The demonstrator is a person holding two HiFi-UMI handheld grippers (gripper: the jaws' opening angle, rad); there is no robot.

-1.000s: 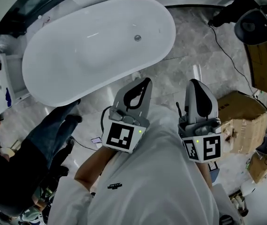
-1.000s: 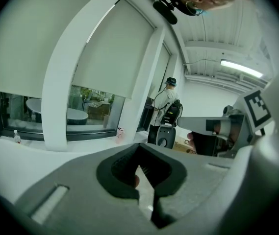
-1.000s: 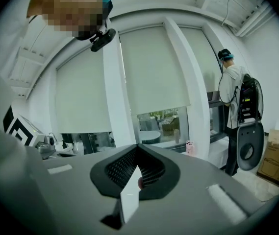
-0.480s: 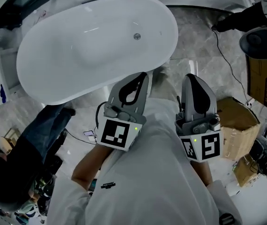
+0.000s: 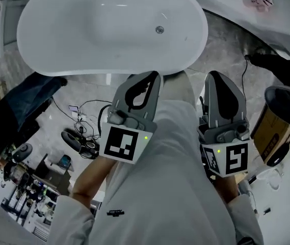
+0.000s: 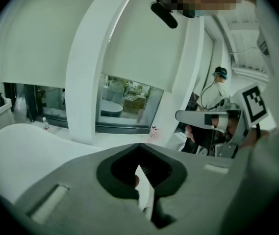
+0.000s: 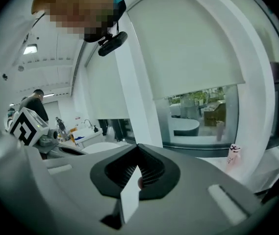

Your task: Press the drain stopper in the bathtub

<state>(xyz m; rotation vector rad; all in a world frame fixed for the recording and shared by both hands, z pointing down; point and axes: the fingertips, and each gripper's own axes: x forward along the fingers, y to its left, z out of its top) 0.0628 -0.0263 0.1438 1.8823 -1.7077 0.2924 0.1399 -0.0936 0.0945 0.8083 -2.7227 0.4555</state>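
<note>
I hold both grippers in front of my white shirt (image 5: 170,188), on the near side of the white oval bathtub (image 5: 83,40). The small round metal drain stopper (image 5: 159,29) sits in the tub's bottom toward its right end, well apart from both grippers. The left gripper (image 5: 153,77) has its jaws closed together with nothing between them, pointing at the tub's near rim. The right gripper (image 5: 219,76) is likewise closed and empty, over the grey marble floor (image 5: 226,45).

— Condition of the bathtub (image 5: 73,34)?
— White, oval, smooth glossy interior, lying crosswise at the top of the head view.
— And the drain stopper (image 5: 159,30)?
— Small round metallic disc, set in the tub's bottom, right of centre.
</note>
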